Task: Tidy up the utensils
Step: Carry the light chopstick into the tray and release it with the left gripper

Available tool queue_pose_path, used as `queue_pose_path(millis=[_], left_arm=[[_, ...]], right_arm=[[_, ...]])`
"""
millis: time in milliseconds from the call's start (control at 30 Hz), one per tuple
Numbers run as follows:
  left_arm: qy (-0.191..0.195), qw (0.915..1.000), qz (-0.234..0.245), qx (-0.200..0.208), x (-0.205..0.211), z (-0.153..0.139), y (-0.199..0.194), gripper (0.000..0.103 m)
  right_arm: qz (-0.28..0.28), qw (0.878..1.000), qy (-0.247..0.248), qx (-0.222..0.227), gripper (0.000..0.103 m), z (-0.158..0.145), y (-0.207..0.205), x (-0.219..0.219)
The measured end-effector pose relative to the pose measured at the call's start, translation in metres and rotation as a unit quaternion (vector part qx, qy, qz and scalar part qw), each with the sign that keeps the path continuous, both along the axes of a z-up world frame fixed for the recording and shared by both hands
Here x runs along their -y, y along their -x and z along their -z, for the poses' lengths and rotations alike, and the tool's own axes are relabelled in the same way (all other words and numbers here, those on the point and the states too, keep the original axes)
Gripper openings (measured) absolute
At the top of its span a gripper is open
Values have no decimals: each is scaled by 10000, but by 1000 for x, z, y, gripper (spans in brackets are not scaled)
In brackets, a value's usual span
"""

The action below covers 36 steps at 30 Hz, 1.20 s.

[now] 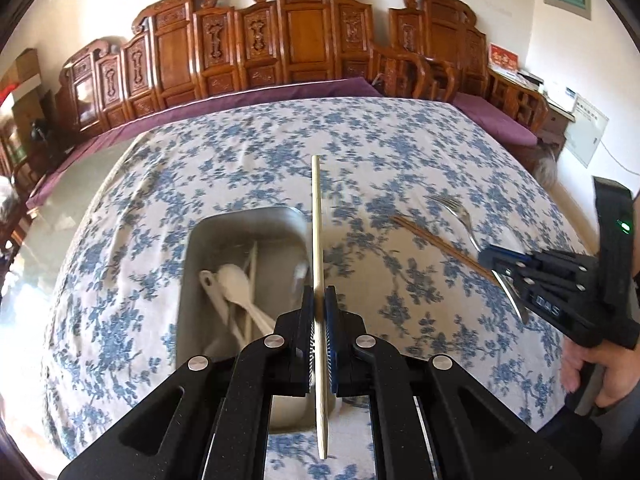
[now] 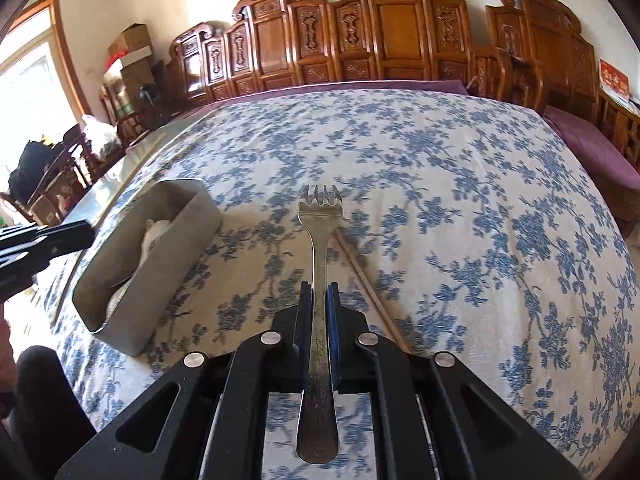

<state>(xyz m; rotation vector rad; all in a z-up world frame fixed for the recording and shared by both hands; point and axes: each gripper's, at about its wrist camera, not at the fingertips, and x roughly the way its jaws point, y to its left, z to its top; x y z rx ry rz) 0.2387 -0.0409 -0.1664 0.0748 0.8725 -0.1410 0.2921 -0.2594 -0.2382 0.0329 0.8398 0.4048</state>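
Observation:
My left gripper is shut on a pale chopstick, held above the right rim of the metal tray. The tray holds white spoons and a pale chopstick. My right gripper is shut on a metal fork, held above the cloth, tines pointing away. In the left wrist view the right gripper is at the right with the fork. A brown chopstick lies on the cloth beneath it; it also shows in the right wrist view. The tray stands left of the fork.
The table is covered with a blue-flowered cloth. Carved wooden benches with purple cushions stand behind it. The left gripper shows at the left edge of the right wrist view. A hand holds the right gripper.

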Motion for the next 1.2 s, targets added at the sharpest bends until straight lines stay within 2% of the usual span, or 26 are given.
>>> queue_pose_path(millis=[433,867,1200], left_arm=[[-91,9991,-296,-301,-43,37,-28,4],[8,9985,-224,-491,-51,67,-35,4],[133,9983,-178,-540,-54,69,-33,6]], right_arm=[[-585,9983,-10,-31,9,-2,15,-43],[-625,9978,-83,-224,9,7,9,-48],[-603,9976,60,-334,9,15,8,-53]])
